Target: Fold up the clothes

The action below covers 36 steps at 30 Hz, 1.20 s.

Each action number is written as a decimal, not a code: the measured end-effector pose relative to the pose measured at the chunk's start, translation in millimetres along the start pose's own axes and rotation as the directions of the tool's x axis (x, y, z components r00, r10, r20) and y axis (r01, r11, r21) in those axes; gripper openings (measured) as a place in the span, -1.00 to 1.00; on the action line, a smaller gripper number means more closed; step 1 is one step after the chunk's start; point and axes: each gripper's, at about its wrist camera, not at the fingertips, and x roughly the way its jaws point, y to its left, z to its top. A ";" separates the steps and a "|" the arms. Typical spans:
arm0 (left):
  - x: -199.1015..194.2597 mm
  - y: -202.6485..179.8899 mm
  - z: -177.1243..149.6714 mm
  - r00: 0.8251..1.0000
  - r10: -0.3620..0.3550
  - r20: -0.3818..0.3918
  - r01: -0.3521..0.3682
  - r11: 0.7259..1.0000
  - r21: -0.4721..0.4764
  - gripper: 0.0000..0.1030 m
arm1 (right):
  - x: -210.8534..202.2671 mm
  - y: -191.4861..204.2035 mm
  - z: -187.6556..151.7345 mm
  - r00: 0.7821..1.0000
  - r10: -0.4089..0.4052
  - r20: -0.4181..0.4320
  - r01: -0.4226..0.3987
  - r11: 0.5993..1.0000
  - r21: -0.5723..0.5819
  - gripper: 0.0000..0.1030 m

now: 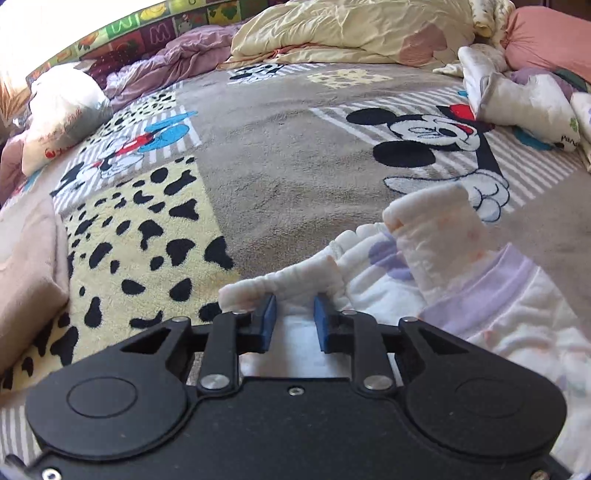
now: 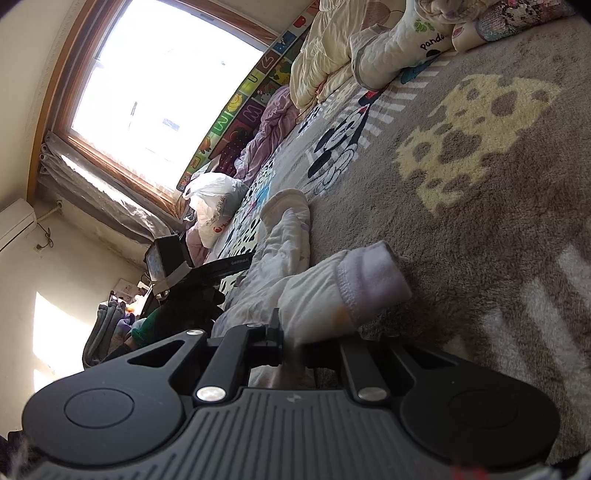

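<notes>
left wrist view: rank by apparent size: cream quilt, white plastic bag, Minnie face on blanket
1. cream quilt
2. white plastic bag; Minnie face on blanket: these two look alike, and fisheye and differing nearness leave them unranked.

A small garment [image 1: 424, 280] lies on the blanket [image 1: 295, 155] at the near edge of the bed. Behind it, across the blanket, quilts [image 1: 351, 29] are heaped. A stuffed bag [image 1: 62, 114] sits far left, folded clothes [image 1: 517, 107] far right.

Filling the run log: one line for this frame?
task: fold clothes | left gripper: on white garment's gathered edge | right gripper: shut on garment | surface: patterned blanket
</notes>
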 end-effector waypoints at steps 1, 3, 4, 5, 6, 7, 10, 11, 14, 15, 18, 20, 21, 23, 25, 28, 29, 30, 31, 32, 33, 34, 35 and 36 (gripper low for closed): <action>-10.4 5.3 4.3 1.000 -0.013 -0.003 0.013 0.999 -0.030 -0.61 | -0.1 0.4 -0.3 1.000 -0.003 0.004 0.003 1.000 -0.006 -0.77; -52.7 11.4 -6.0 0.996 -0.054 0.069 0.059 0.996 -0.074 -0.61 | -1.0 1.6 -0.8 1.000 -0.003 0.011 0.003 1.000 -0.018 -0.77; -71.1 12.4 -13.7 0.994 -0.061 0.094 0.070 0.994 -0.089 -0.61 | -2.2 2.8 -0.9 1.000 0.000 0.017 0.001 1.000 -0.026 -0.77; -92.4 11.6 -26.6 0.991 -0.064 0.115 0.076 0.992 -0.104 -0.61 | -3.4 3.9 -1.0 1.000 0.002 0.023 -0.001 0.999 -0.034 -0.77; -113.8 10.6 -39.9 0.989 -0.066 0.135 0.082 0.990 -0.118 -0.61 | -4.2 5.3 -1.2 1.000 0.003 0.029 -0.002 0.999 -0.043 -0.77; -133.8 10.0 -56.0 0.986 -0.071 0.149 0.090 0.988 -0.123 -0.61 | -4.7 6.8 -1.1 0.999 0.003 0.035 -0.001 0.999 -0.053 -0.77; -179.9 3.1 -105.5 0.981 -0.097 0.168 0.124 0.980 -0.158 -0.60 | -5.9 9.7 -1.4 0.999 0.002 0.053 0.002 0.996 -0.084 -0.77; -185.6 -3.0 -120.2 0.979 -0.121 0.164 0.149 0.974 -0.170 -0.61 | -5.6 10.5 -1.2 0.998 0.000 0.058 0.005 0.996 -0.093 -0.77; -181.1 -27.8 -154.1 0.979 -0.172 0.108 0.189 0.967 -0.169 -0.61 | -4.6 12.6 -1.6 0.998 -0.004 0.070 0.013 0.993 -0.118 -0.77; -167.0 -44.0 -163.7 0.985 -0.160 0.058 0.166 0.980 -0.111 -0.62 | -4.1 13.0 -2.1 0.997 -0.005 0.073 0.014 0.992 -0.124 -0.77; -156.3 -54.4 -183.6 0.986 -0.115 0.123 0.130 0.984 -0.124 -0.60 | -1.8 12.7 -5.1 0.998 -0.014 0.069 0.023 0.991 -0.135 -0.77; -164.6 -46.5 -178.9 0.984 -0.135 0.119 0.153 0.976 -0.158 -0.60 | -0.2 12.5 -7.3 0.998 -0.020 0.066 0.029 0.990 -0.141 -0.77; -171.2 -45.9 -177.2 0.983 -0.135 0.125 0.152 0.979 -0.135 -0.59 | 0.5 12.4 -7.7 0.998 -0.023 0.059 0.031 0.990 -0.140 -0.77; -190.8 -43.7 -178.2 0.973 -0.155 0.171 0.172 0.981 -0.088 -0.34 | -0.4 14.7 -6.3 0.998 -0.036 0.052 0.043 0.991 -0.127 -0.77; -211.0 -41.1 -183.6 0.947 -0.196 0.256 0.222 0.972 -0.078 0.32 | -4.3 22.7 -2.5 0.997 -0.059 0.057 0.065 0.991 -0.114 -0.77; -226.6 -47.7 -186.7 0.908 -0.252 0.333 0.273 0.962 -0.018 0.34 | -8.8 42.8 3.4 0.993 -0.095 0.069 0.103 0.987 -0.121 -0.77; -225.9 -54.7 -186.6 0.909 -0.251 0.332 0.258 0.966 0.024 0.34 | -9.0 51.1 5.4 0.991 -0.108 0.073 0.117 0.985 -0.128 -0.77; -225.2 -62.0 -186.5 0.911 -0.248 0.330 0.239 0.969 0.066 0.34 | -8.5 60.1 7.6 0.990 -0.122 0.076 0.132 0.982 -0.136 -0.77; -223.0 -68.9 -188.2 0.912 -0.252 0.323 0.230 0.967 0.107 0.34 | -7.2 69.2 10.2 0.988 -0.137 0.078 0.147 0.978 -0.146 -0.76; -220.8 -75.7 -189.9 0.914 -0.257 0.315 0.220 0.964 0.148 0.34 | -5.5 78.3 13.0 0.986 -0.150 0.079 0.161 0.975 -0.155 -0.76; -218.6 -82.5 -191.6 0.916 -0.261 0.306 0.210 0.959 0.189 0.34 | -3.8 87.4 15.8 0.983 -0.164 0.079 0.175 0.971 -0.165 -0.74; -215.6 -87.3 -192.7 0.917 -0.256 0.305 0.199 0.958 0.207 0.34 | -1.1 96.5 18.6 0.981 -0.178 0.079 0.190 0.965 -0.179 -0.73; -212.6 -91.8 -193.6 0.919 -0.251 0.303 0.187 0.957 0.224 0.33 | 2.3 105.1 21.3 0.979 -0.191 0.077 0.202 0.960 -0.196 -0.73; -209.1 -95.0 -193.7 0.925 -0.232 0.302 0.165 0.958 0.233 0.18 | 6.0 113.2 23.8 0.977 -0.201 0.074 0.213 0.954 -0.213 -0.73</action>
